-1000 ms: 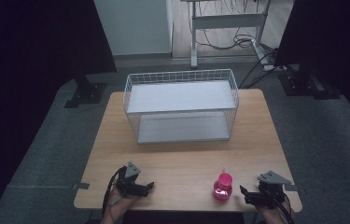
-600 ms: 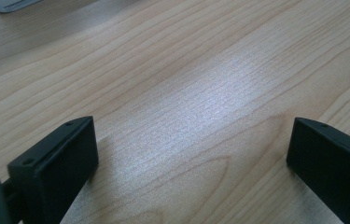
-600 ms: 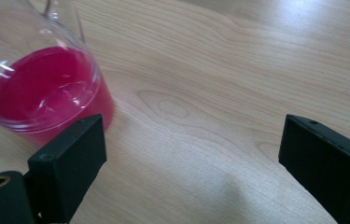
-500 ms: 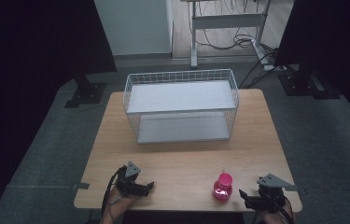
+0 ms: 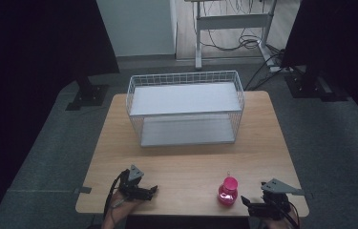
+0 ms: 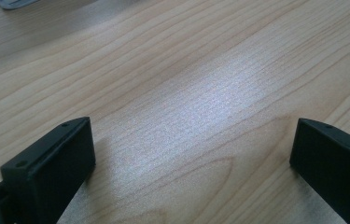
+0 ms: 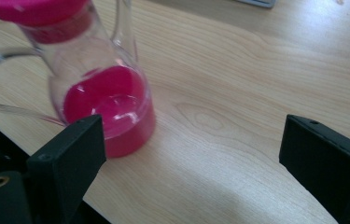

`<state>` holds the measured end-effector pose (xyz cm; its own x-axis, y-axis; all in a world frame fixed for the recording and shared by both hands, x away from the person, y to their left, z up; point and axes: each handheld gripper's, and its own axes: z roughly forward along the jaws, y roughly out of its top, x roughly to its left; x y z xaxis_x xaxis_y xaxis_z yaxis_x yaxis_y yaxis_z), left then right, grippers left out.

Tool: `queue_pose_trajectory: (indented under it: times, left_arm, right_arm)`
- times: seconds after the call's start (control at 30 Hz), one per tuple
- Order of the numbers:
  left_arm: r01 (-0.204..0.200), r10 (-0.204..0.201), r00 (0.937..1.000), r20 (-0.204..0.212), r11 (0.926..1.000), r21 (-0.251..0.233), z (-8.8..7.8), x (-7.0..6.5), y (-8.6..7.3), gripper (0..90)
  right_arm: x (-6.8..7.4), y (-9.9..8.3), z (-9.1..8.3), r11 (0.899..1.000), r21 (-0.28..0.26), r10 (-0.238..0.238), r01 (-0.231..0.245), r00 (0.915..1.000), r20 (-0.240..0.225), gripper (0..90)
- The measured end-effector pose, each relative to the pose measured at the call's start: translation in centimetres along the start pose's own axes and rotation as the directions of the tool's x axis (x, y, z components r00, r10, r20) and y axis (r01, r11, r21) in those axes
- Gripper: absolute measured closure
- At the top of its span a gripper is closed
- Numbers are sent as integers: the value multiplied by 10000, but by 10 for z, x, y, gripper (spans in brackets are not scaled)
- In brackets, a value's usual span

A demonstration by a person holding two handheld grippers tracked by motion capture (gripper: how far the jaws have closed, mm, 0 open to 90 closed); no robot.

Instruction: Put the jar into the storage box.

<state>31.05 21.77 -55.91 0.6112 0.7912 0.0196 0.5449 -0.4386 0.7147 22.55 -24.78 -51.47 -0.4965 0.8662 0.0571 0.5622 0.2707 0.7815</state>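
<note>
With both tongs spread, the right tongs (image 7: 191,158) should swing left to centre on the pink-capped bottle (image 7: 93,79) standing upright at the tabletop (image 5: 186,167) front edge before pinching.

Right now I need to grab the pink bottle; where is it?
In the high view the pink bottle stands near the table's front edge, right of centre, just left of the open right gripper, in front of the wire rack.

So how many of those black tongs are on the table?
2: the left tongs near the table's front left, the right tongs at the front right beside the pink bottle.
</note>
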Motion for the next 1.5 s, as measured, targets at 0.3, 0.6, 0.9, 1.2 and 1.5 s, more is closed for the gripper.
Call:
queue_pose_trajectory:
  times: [0.3,0.6,0.9,1.2,1.5]
  left_arm:
    - [14,-14,10000,-2,10000,-8,0,0,0,0]
    - [34,-34,10000,-36,10000,-8,0,0,0,0]
    - [96,-96,9999,-97,10000,-10,0,0,0,0]
    - [118,-118,9999,-126,9999,-9,0,0,0,0]
    - [168,-168,9997,-180,9999,-10,0,0,0,0]
  right_arm:
    - [10,8,-8,9993,-343,-171,158,9991,-376,70]
    - [19,19,-15,9968,-726,-381,337,9975,-594,100]
    - [27,29,-16,9949,-952,-407,327,9957,-834,151]
    - [32,34,-12,9931,-1151,-329,226,9955,-891,202]
    - [39,40,-8,9921,-1226,-398,282,9948,-933,278]
